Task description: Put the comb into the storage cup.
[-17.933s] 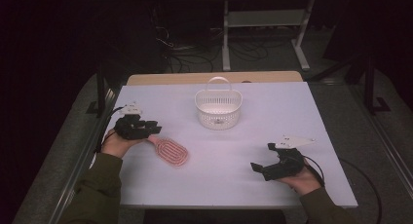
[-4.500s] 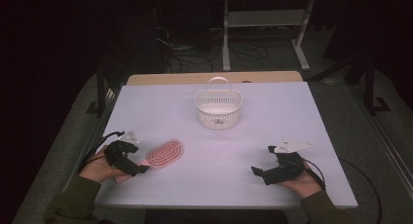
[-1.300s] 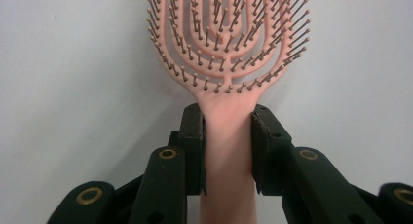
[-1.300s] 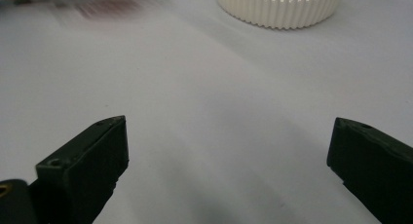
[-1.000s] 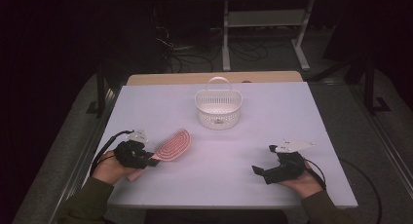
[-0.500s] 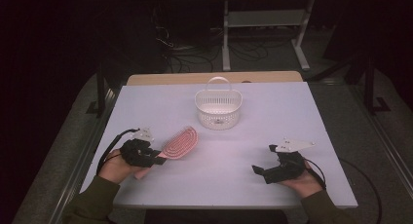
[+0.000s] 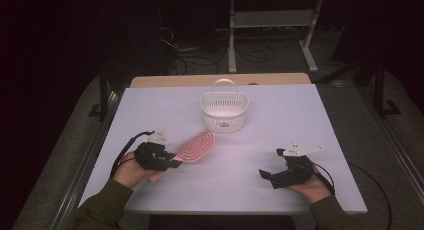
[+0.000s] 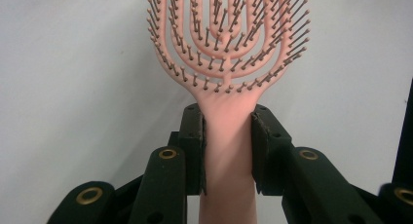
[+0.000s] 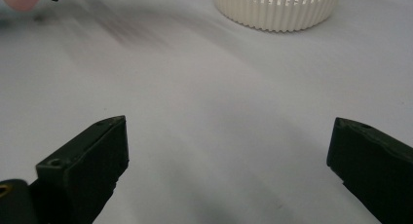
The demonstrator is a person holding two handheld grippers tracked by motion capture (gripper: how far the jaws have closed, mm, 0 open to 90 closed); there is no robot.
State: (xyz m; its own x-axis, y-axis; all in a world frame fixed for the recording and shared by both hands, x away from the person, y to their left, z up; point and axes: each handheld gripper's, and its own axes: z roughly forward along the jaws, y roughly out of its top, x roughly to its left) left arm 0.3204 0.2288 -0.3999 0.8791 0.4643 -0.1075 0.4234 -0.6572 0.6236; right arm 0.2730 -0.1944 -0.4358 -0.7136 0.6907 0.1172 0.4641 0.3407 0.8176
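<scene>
A pink hairbrush [image 7: 196, 145] is lifted off the white table [image 7: 280, 115], its bristled head pointing toward the white basket [image 7: 223, 110]. My left gripper [image 7: 172, 163] is shut on the brush's handle [image 8: 227, 136], and both pads press its sides in the left gripper view. The brush head [image 8: 226, 34] shows its bristles facing the camera. My right gripper [image 7: 264, 175] rests low at the table's front right, jaws wide apart with nothing between them. In the right gripper view the basket [image 9: 277, 7] stands ahead beyond my right gripper [image 9: 226, 151].
The table's front and right edges lie close to both hands. Dark floor, cables and a metal stand [image 7: 270, 20] lie beyond the far edge. Bare tabletop separates the two grippers.
My left gripper has carried the hairbrush to the right and toward the basket, slightly higher. The right gripper has stayed where it was.
</scene>
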